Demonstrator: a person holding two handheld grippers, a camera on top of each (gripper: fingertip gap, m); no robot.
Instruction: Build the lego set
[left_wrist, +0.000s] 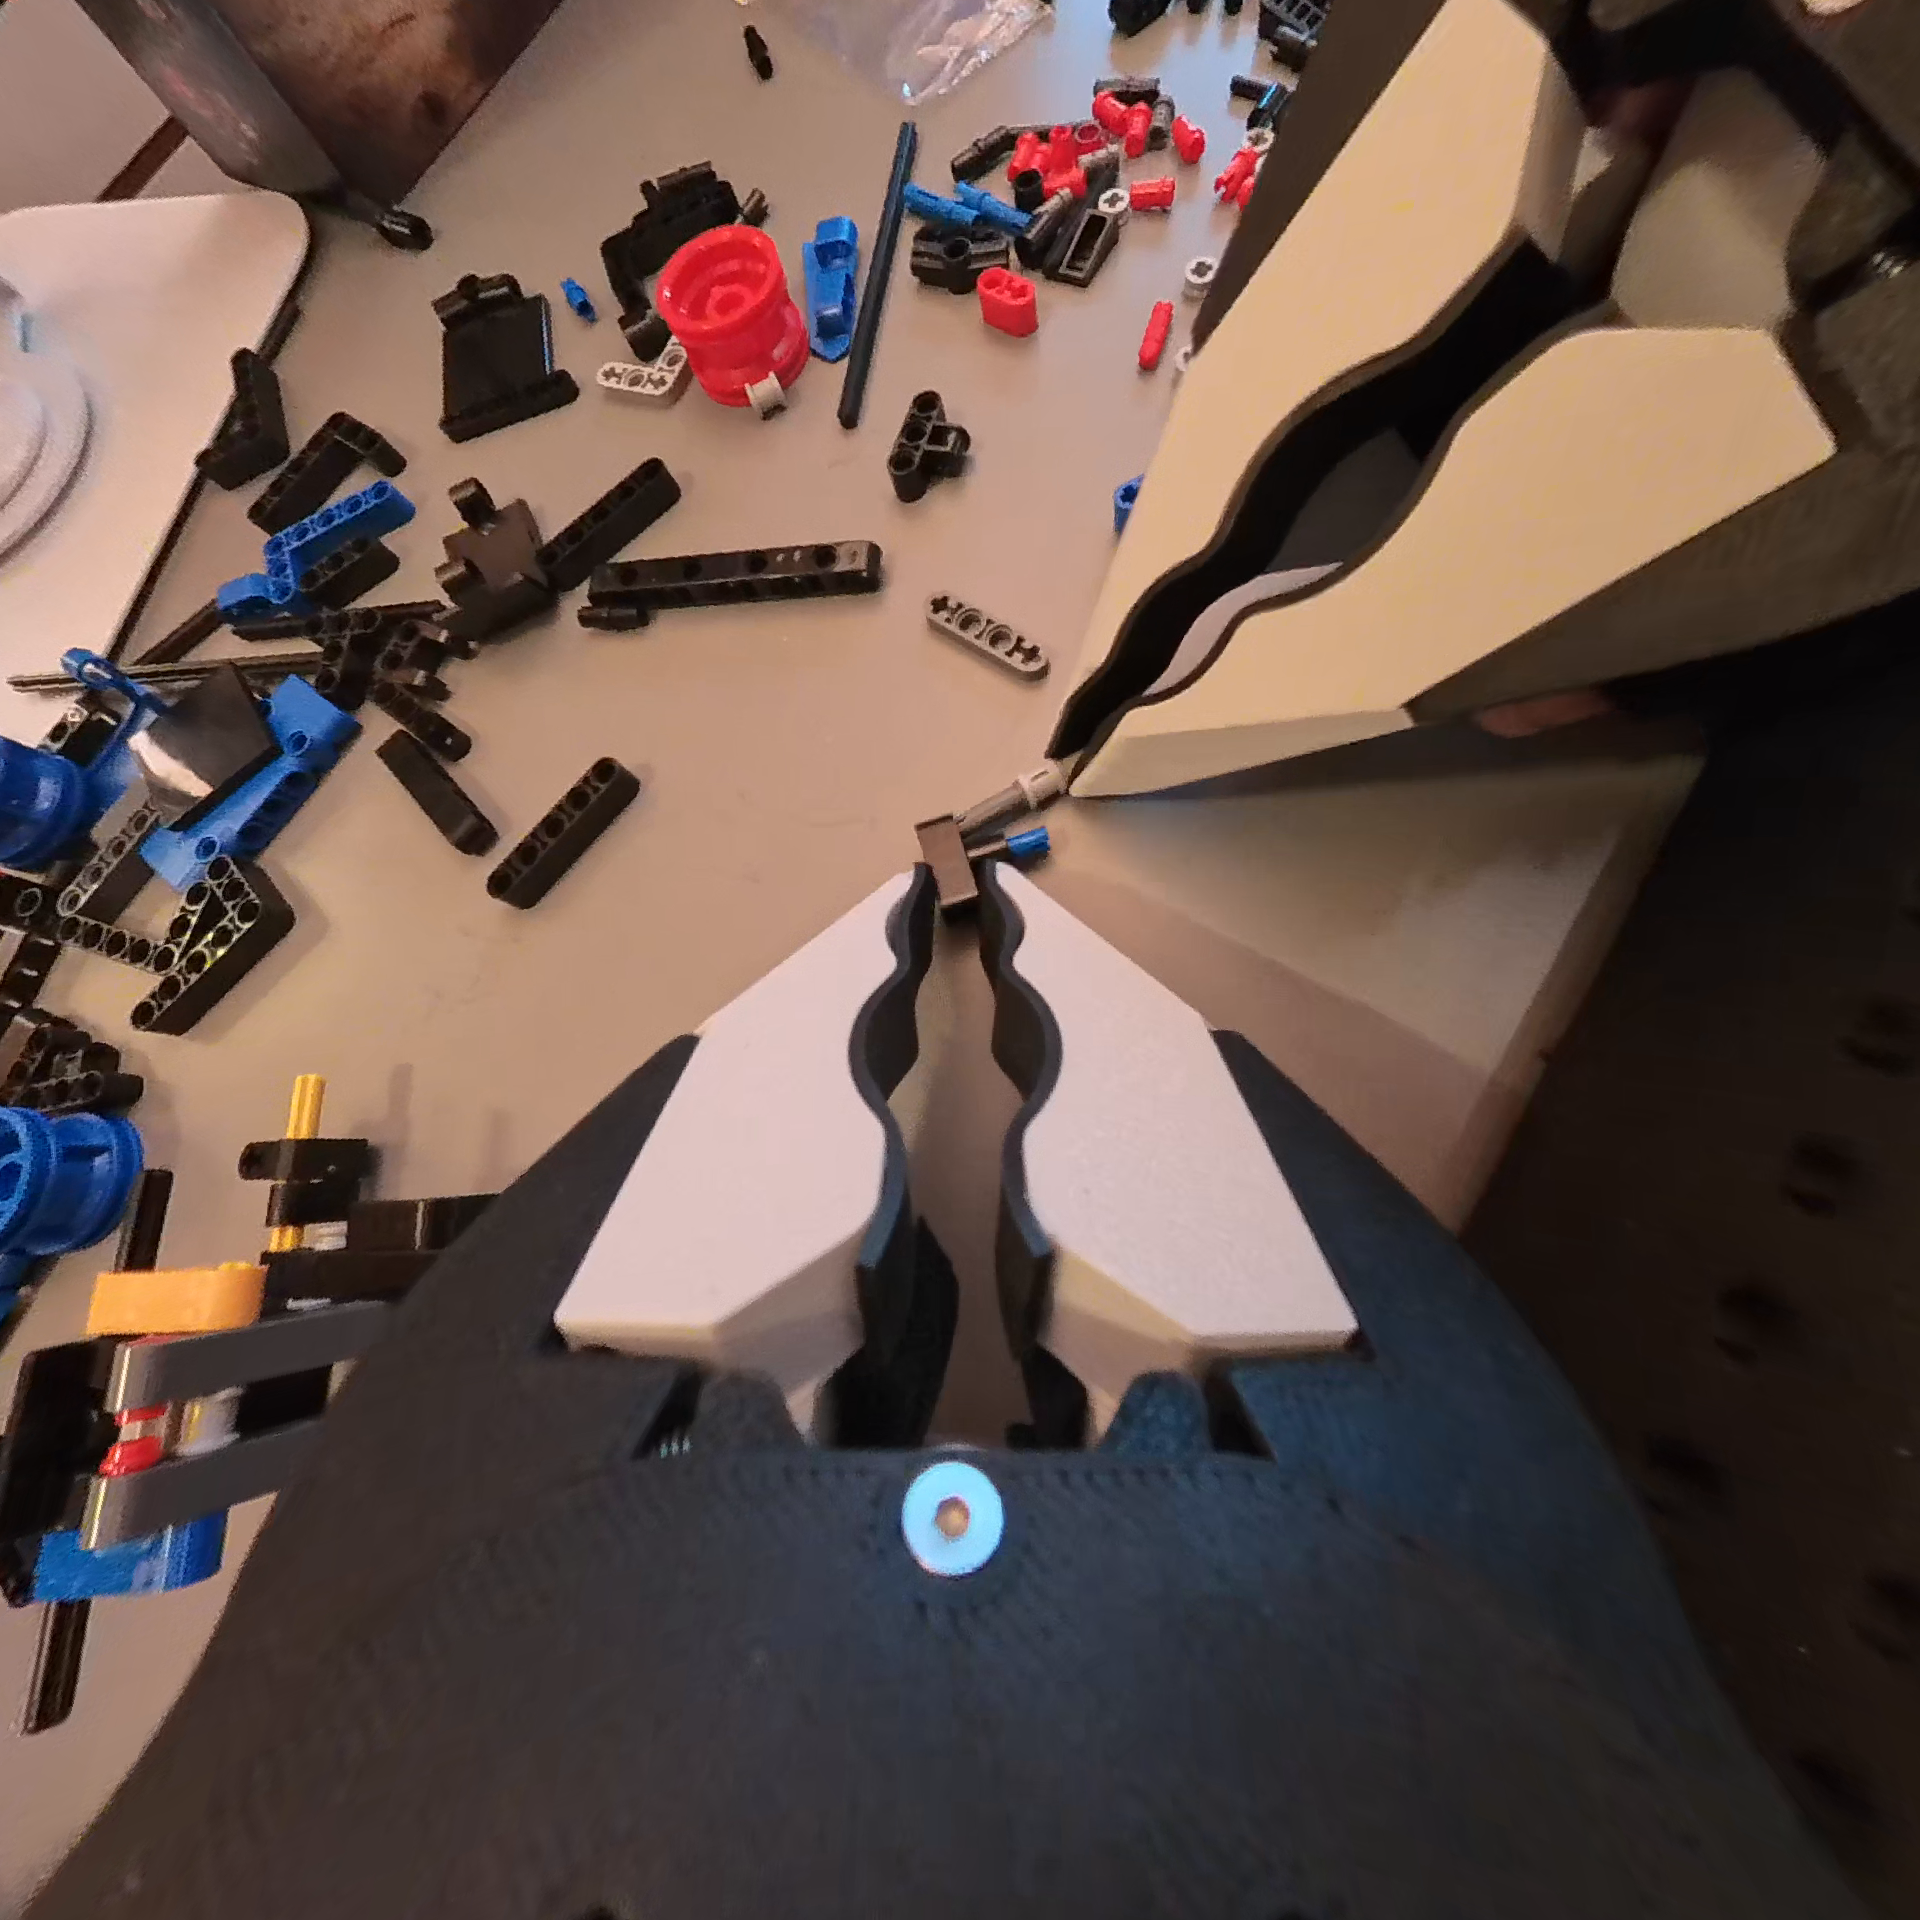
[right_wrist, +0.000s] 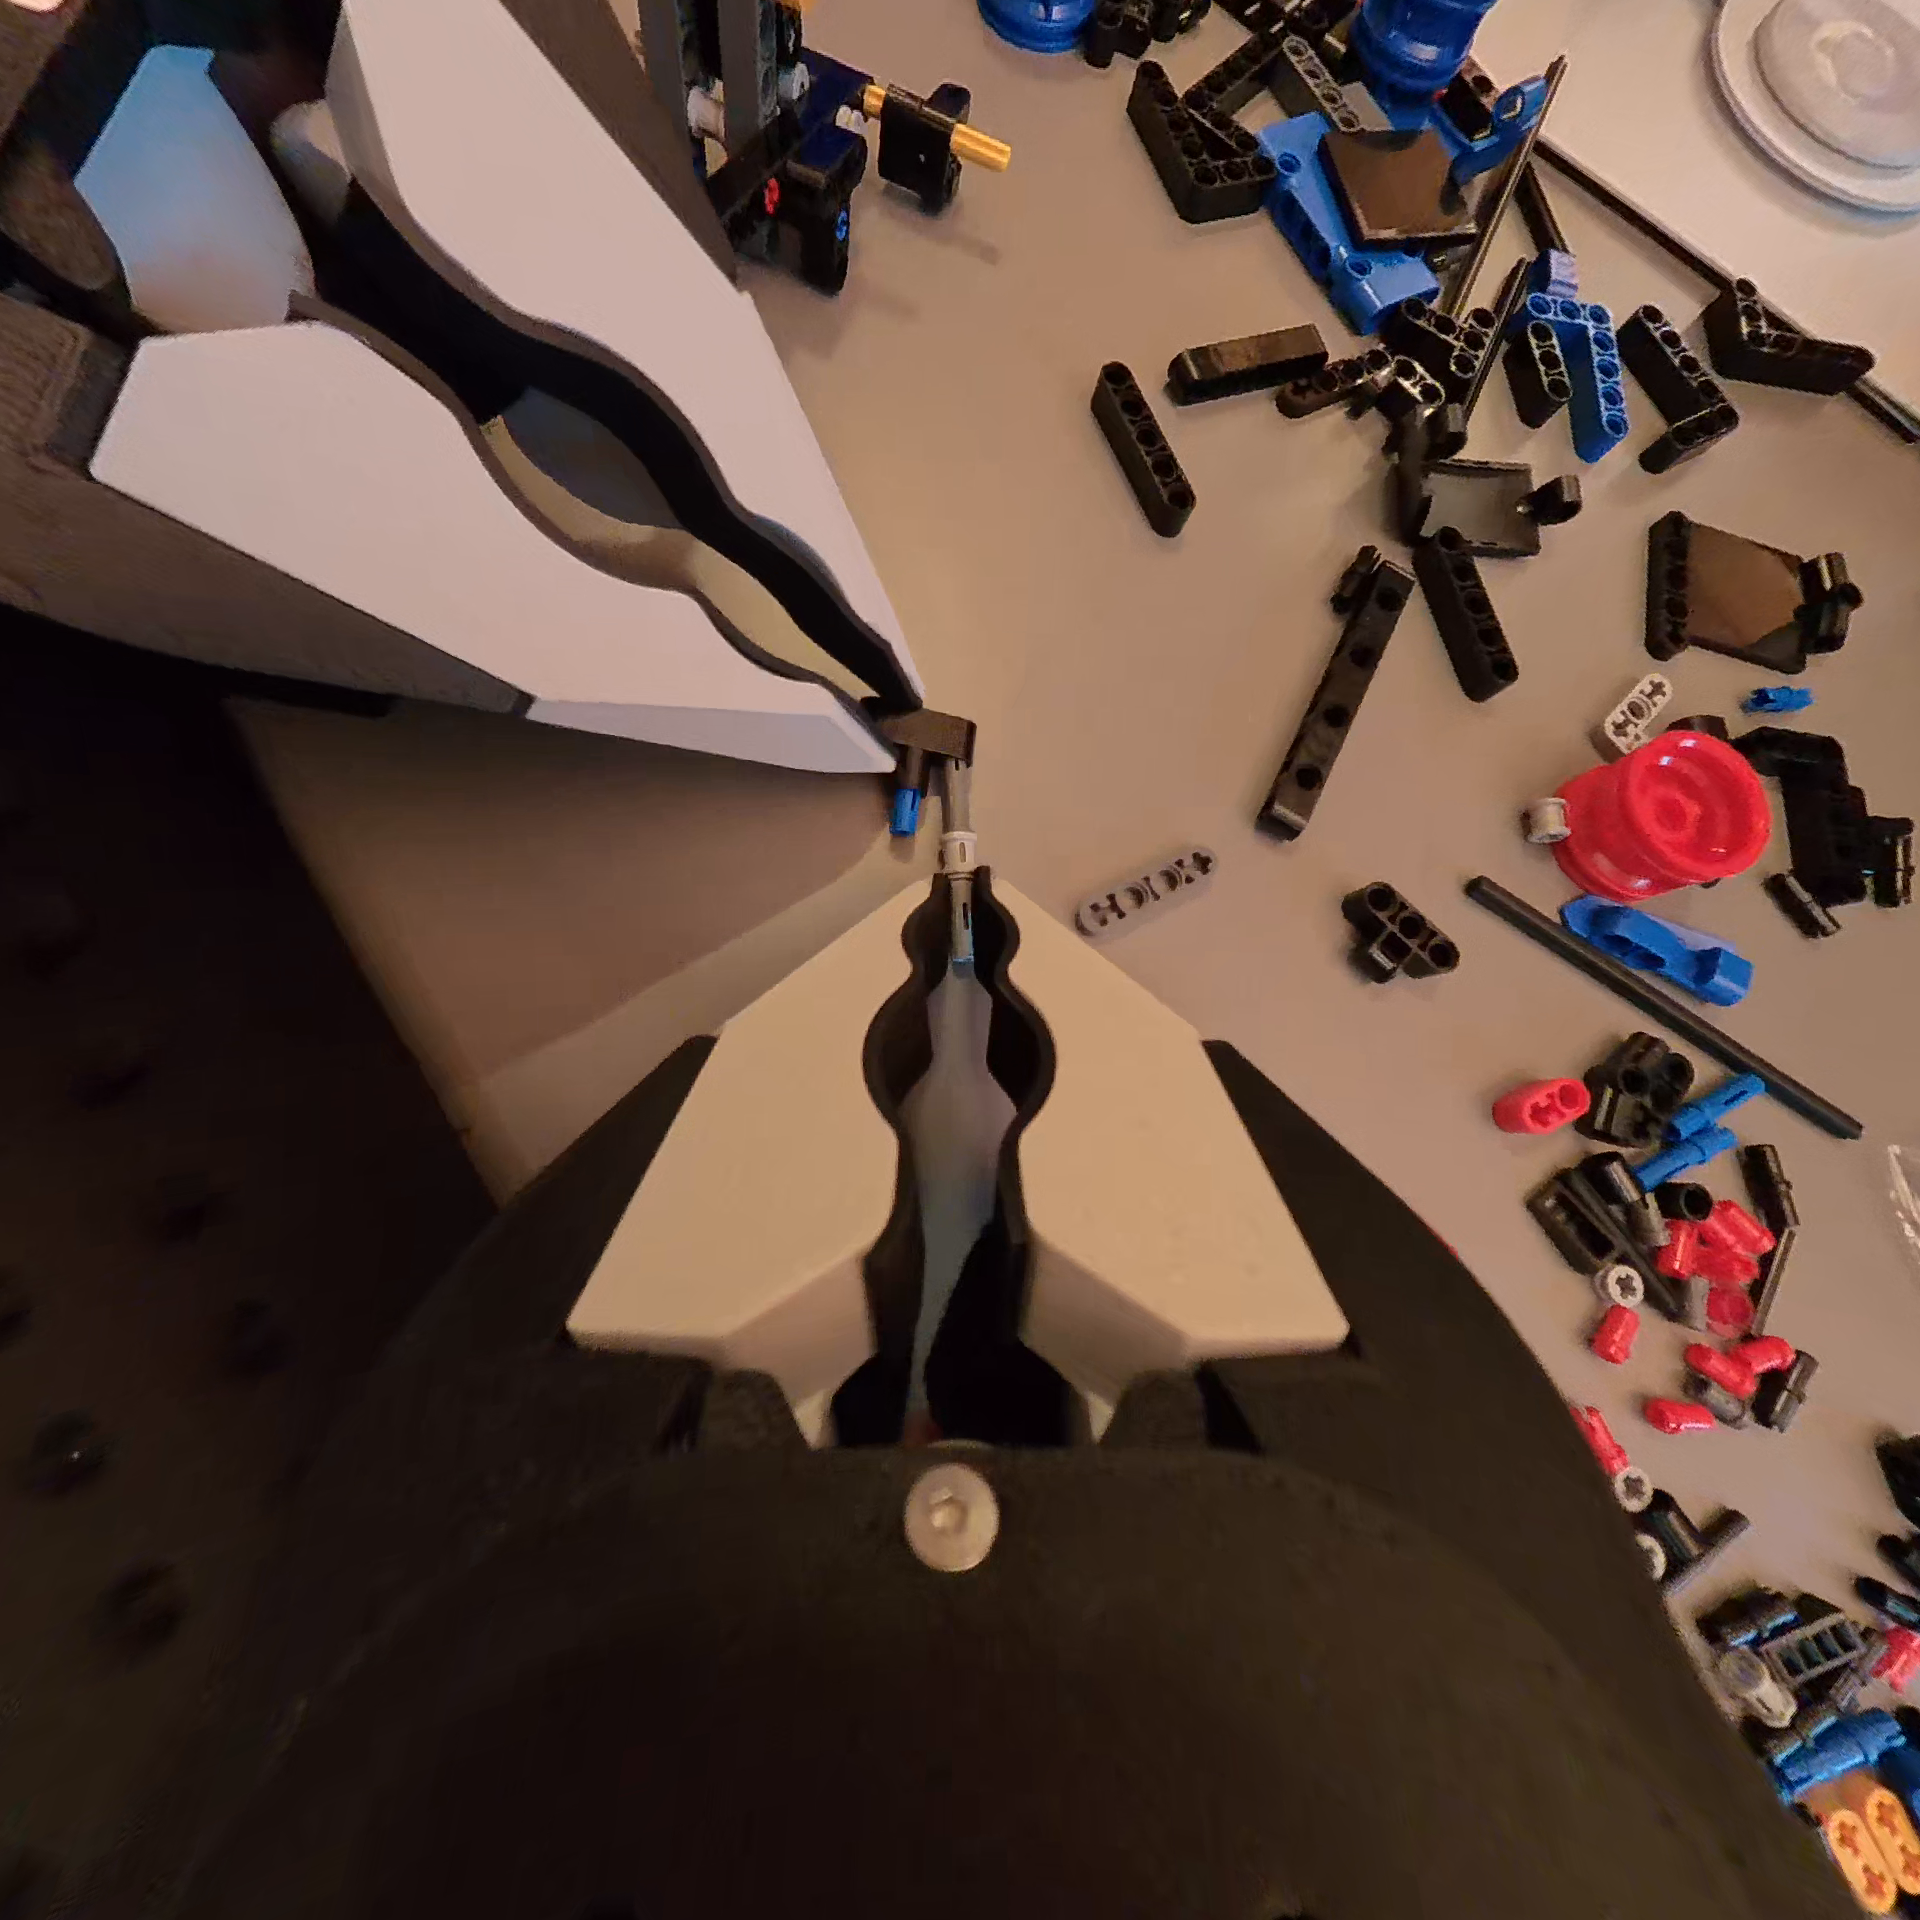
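Note:
My left gripper (left_wrist: 954, 891) is shut on a small black beam (left_wrist: 948, 860) held above the table near its edge. A blue pin (left_wrist: 1023, 844) sticks out of that beam. My right gripper (right_wrist: 961, 891) is shut on a grey pin (right_wrist: 956, 847) whose far end meets the black beam (right_wrist: 935, 736). In the left wrist view the right gripper (left_wrist: 1065, 774) comes in from the upper right, tip to tip with mine. In the right wrist view the left gripper (right_wrist: 899, 717) comes in from the upper left, and the blue pin (right_wrist: 904, 808) hangs below the beam.
Loose black, blue and red pieces cover the grey table (left_wrist: 779, 748): a red wheel hub (left_wrist: 732, 312), a long black beam (left_wrist: 738, 582), a flat grey link (left_wrist: 987, 636), a pile of red pins (left_wrist: 1081, 156). A partly built assembly (left_wrist: 177, 1382) stands at left. The table edge (left_wrist: 1558, 987) is at right. Both grippers' tips are close together, under 4 cm apart.

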